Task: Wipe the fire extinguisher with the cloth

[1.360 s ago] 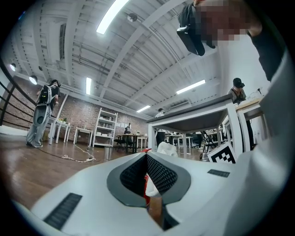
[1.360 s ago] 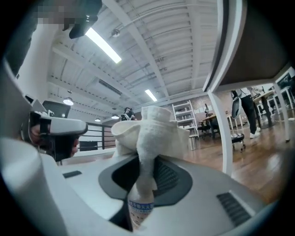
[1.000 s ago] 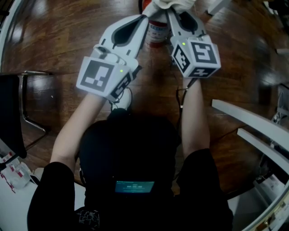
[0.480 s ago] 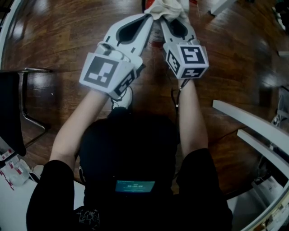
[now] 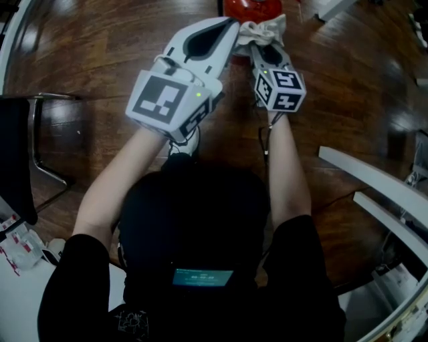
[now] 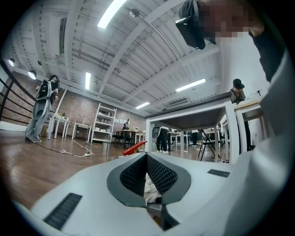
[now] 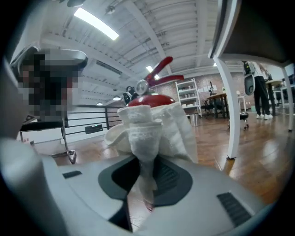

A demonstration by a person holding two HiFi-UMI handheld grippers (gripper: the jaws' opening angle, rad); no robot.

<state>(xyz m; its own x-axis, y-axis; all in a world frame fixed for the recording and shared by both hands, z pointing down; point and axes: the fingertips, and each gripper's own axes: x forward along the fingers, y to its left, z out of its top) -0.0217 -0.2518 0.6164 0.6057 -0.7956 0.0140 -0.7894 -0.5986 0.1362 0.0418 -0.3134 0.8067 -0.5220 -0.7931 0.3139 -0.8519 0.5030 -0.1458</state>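
The red fire extinguisher (image 5: 251, 7) stands on the wooden floor at the top edge of the head view. A white cloth (image 5: 265, 30) is bunched just in front of it. My right gripper (image 5: 257, 45) is shut on the cloth, which stands up between its jaws (image 7: 147, 133) with the extinguisher's red top and lever (image 7: 154, 97) right behind. My left gripper (image 5: 234, 28) is beside it, jaws together, with a strip of white cloth (image 6: 150, 190) pinched between the pads. The red lever (image 6: 134, 148) pokes past its tip.
A dark chair with a metal frame (image 5: 37, 153) stands at the left. White table beams (image 5: 374, 177) cross the right side, and a white table leg (image 7: 228, 106) rises close on the right. People and desks stand far off in the room.
Both grippers moved forward together with the cloth. The extinguisher now sits at the frame's top edge, its label out of sight, and the cloth lies nearer me than its top.
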